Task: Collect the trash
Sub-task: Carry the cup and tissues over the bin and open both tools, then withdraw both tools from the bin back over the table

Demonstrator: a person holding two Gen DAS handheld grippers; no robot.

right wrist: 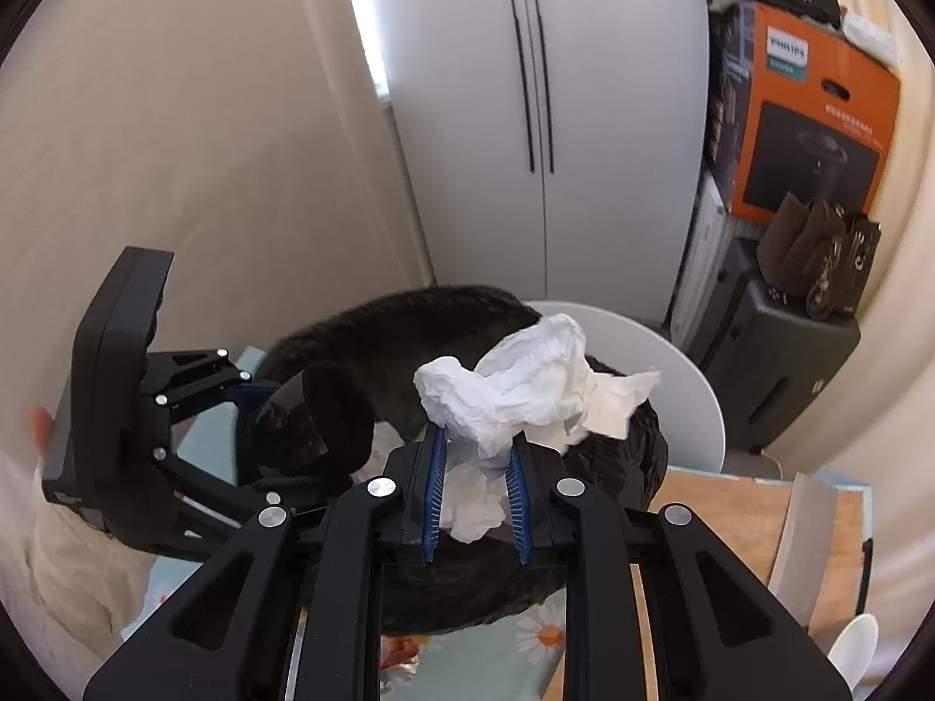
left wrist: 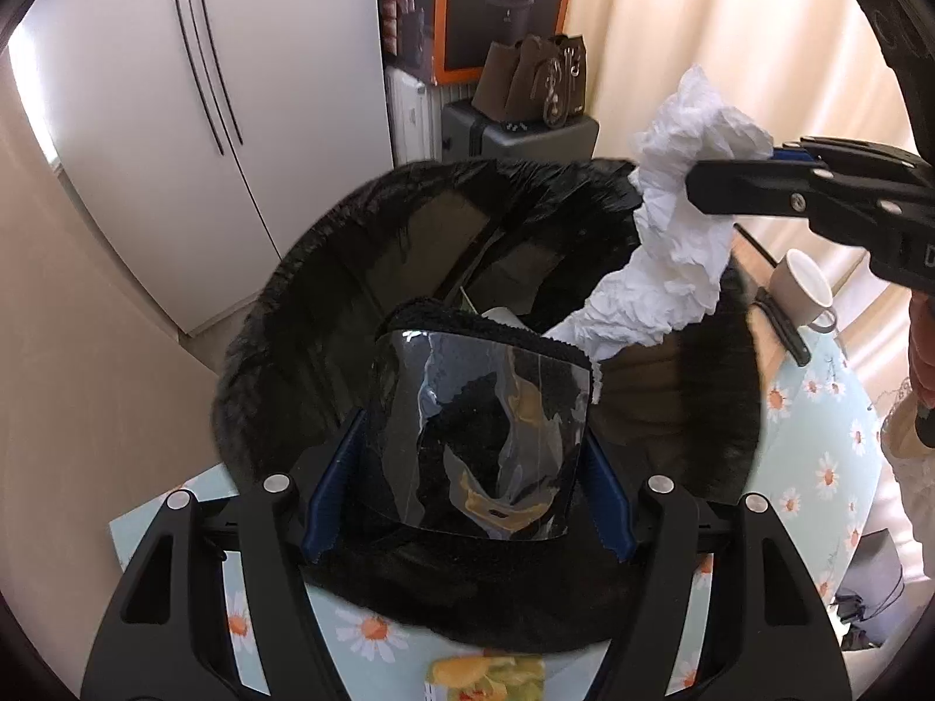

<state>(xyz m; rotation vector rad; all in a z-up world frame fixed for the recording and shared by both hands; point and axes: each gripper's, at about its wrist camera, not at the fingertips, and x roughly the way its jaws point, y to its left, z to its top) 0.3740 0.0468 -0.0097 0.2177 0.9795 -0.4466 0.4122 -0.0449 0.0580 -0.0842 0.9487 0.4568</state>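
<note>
A black trash bag hangs open in front of me; it also shows in the right wrist view. My left gripper is shut on the bag's near rim, with shiny folded plastic between its blue pads. My right gripper is shut on a crumpled white paper towel and holds it over the bag's mouth. In the left wrist view the towel hangs from the right gripper at the bag's right rim. Some light trash lies inside the bag.
A table with a daisy-print cloth lies under the bag. A white cup stands at the right. A white chair back is behind the bag. A white wardrobe, an orange box and a dark suitcase stand beyond.
</note>
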